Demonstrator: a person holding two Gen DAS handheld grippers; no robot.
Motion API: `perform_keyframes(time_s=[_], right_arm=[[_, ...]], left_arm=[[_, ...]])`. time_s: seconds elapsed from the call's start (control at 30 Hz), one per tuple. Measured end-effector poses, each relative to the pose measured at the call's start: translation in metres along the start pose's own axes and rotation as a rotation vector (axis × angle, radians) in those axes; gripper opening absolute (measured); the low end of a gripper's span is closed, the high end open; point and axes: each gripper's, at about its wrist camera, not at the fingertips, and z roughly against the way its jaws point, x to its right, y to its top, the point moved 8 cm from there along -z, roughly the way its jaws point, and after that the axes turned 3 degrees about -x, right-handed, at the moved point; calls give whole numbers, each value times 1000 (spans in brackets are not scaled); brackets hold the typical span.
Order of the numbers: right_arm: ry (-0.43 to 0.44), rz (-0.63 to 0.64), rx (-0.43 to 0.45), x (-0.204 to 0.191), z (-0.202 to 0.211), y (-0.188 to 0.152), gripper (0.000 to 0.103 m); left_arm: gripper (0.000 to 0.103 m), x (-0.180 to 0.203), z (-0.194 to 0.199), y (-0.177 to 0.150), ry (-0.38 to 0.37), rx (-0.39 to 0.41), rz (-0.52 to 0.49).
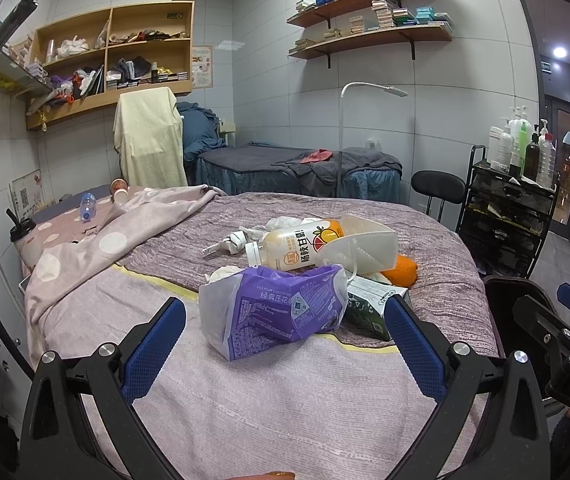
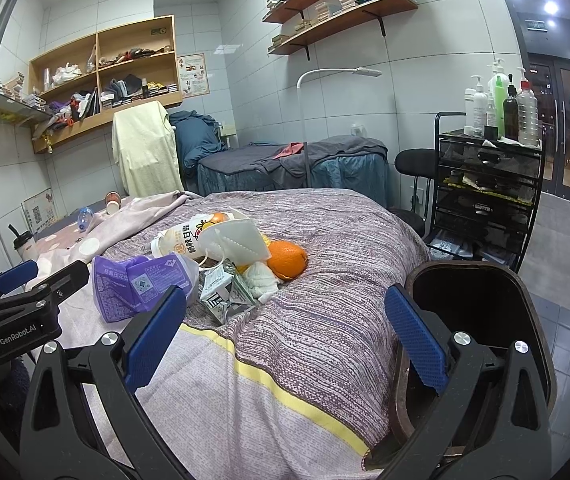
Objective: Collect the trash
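Striped bedspread (image 1: 425, 216) under trash pile; tiled walls (image 1: 465, 92), wooden shelves (image 1: 369, 36).

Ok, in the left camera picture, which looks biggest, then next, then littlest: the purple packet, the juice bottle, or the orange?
1. purple packet, though it lies nearest the camera, which may flatter it.
2. juice bottle.
3. orange, partly hidden behind the white mask.
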Motion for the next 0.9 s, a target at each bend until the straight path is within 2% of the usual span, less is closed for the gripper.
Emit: perform_keyframes(time_s=[0.6,0.67,0.77,0.9], right_arm=[[5,9,-19,1,-2,-3,98],[25,19,-43,-1,-7,-4,98],[44,14,-128,-1,-23,-10,98],[108,-12,-199,-2,-43,-15,98]], left_arm=[[98,-3,-6,-6,5,-17,-16],[98,-4,-10,-10,8,-33,-37],[98,-7,-23,-22,-16,-99,-62],[98,-22,-35,-34,-33,-173,-50]])
